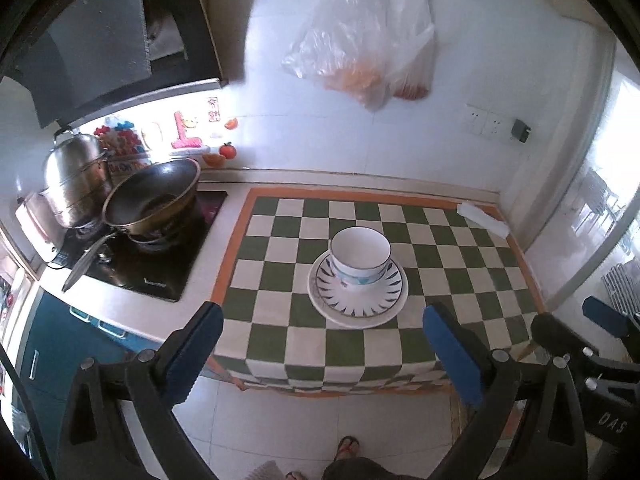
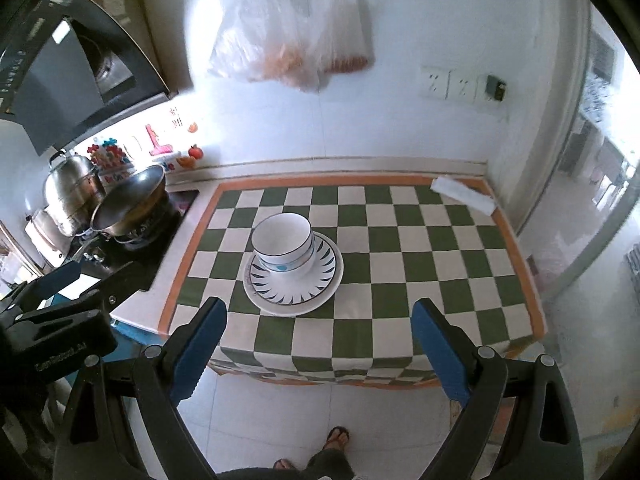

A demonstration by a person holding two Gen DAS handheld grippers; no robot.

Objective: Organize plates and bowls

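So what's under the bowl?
The bowl sits on a patterned plate, stacked on a plain white plate. The plates' middles are hidden beneath it.

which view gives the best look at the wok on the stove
The left wrist view: the wok sits larger there, with its dark inside, rim and long handle all visible on the stove. In the right wrist view the wok is smaller, near the left edge, and the other gripper's black body hides its handle.

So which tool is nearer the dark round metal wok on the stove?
Left. The left tool hangs open, the dark round metal wok ahead on its left; the right tool, also open, sits on the left tool's far side from the stove.
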